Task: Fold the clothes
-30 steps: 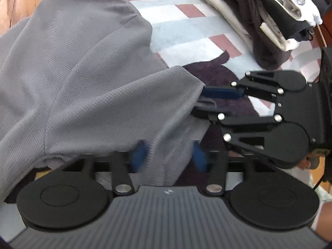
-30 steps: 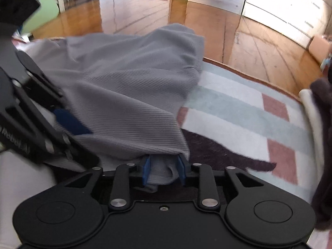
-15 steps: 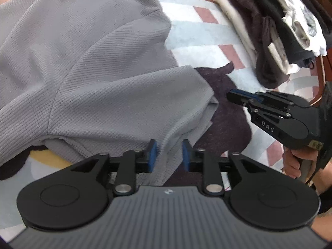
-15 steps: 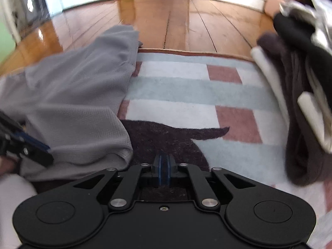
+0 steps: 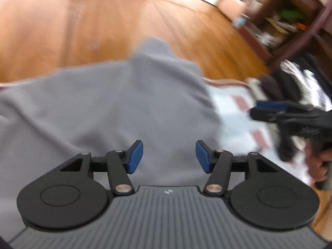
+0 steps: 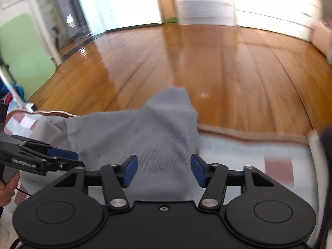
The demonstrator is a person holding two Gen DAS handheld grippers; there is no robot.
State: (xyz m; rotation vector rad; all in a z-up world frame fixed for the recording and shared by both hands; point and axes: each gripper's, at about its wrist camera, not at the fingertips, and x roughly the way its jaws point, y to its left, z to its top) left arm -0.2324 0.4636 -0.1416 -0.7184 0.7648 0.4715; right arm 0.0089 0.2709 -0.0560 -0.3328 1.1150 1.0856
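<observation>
Now both claws gape wide, gripping nothing: left claw [image 5: 169, 156], right claw [image 6: 164, 170]. Between their pads lies the grey shirt [image 5: 116, 108], rug [image 6: 249, 149] at three o'clock.

We see a plain grey garment [image 5: 116, 108] with a fine ribbed weave. Under it lies a rug [image 6: 249, 151] in pale blue-grey and white with dusty red-pink blocks and a tan border. The floor [image 6: 186, 62] is glossy orange-brown wood. Each tool, left [image 5: 169, 155] and right [image 6: 164, 169], is black with blue pads [image 5: 136, 155]. The clothes pile [image 5: 300, 83] shows black, dark brown and white. A wall panel [image 6: 22, 47] is light green.
</observation>
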